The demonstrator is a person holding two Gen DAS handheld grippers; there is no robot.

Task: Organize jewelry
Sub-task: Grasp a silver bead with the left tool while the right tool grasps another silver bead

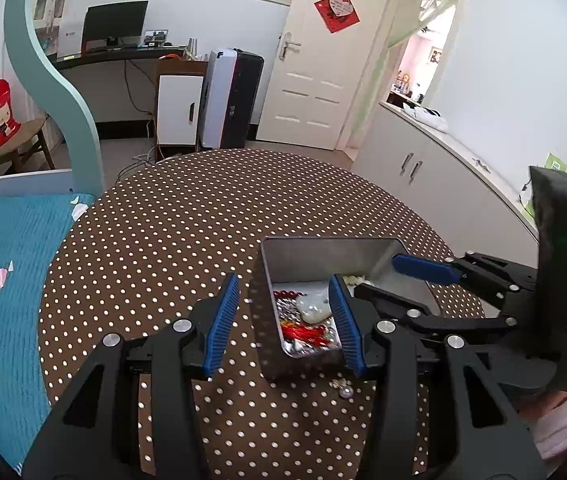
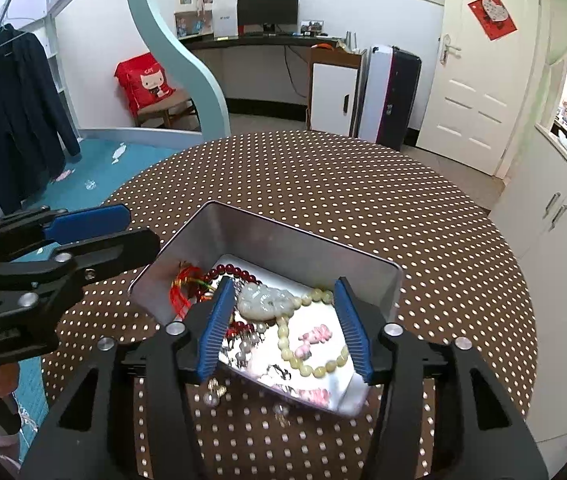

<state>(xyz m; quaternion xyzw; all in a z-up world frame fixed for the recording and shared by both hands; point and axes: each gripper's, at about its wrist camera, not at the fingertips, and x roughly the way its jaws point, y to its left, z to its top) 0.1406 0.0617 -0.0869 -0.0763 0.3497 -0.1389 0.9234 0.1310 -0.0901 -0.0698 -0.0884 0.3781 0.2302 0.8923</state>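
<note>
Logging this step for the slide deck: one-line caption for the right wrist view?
Open right gripper poised over metal tin holding bead bracelets and a pale pendant; pearl earring outside.

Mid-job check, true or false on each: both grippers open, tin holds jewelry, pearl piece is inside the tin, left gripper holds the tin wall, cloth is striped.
1. The left gripper and right gripper are both open. True.
2. The metal tin holds jewelry. True: a white carved pendant, beads.
3. The pearl piece lies inside the tin. False: on the tablecloth, by its near edge.
4. The left gripper clamps the tin's wall. False: it straddles it, open.
5. The tablecloth is striped. False: polka-dotted.
</note>
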